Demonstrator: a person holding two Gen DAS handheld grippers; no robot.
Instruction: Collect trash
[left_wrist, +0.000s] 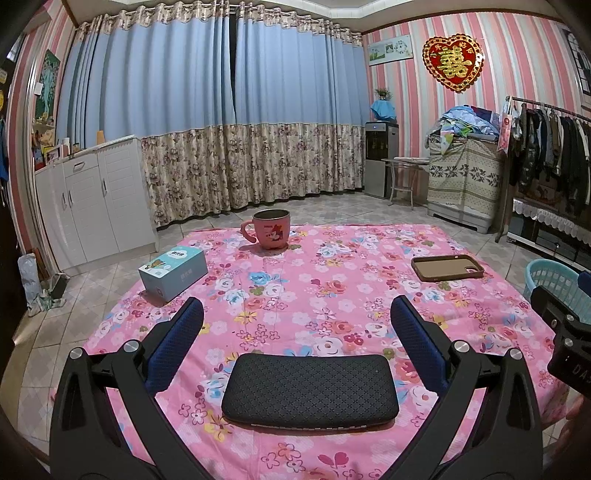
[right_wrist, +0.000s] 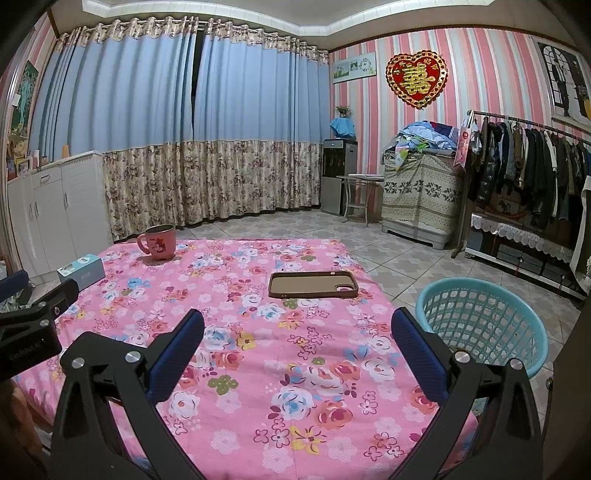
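I am seeing only part of each scene. In the left wrist view the basket (left_wrist: 554, 288) is cut off at the right edge, with the body of the right gripper covering its lower part. In the right wrist view the box (right_wrist: 81, 271) is partly hidden behind the body of the left gripper, and the pouch is lying outside that view. The print on the box is too small to read.

I am holding the left gripper (left_wrist: 295, 328) with its fingers wide apart and gripping nothing. The pouch (left_wrist: 310, 391) is lying between and just below them, at the near edge of the table (left_wrist: 351, 295). The box is sitting near the left edge, the mug (left_wrist: 269, 229) at the far edge, and the phone case (left_wrist: 447, 267) toward the right edge.

I am holding the right gripper (right_wrist: 297, 330) spread apart as well, with nothing in it. The phone case (right_wrist: 313, 284) is lying ahead of it, well apart. The basket (right_wrist: 480, 325) is standing on the floor just beside the table's right edge, next to the right finger.
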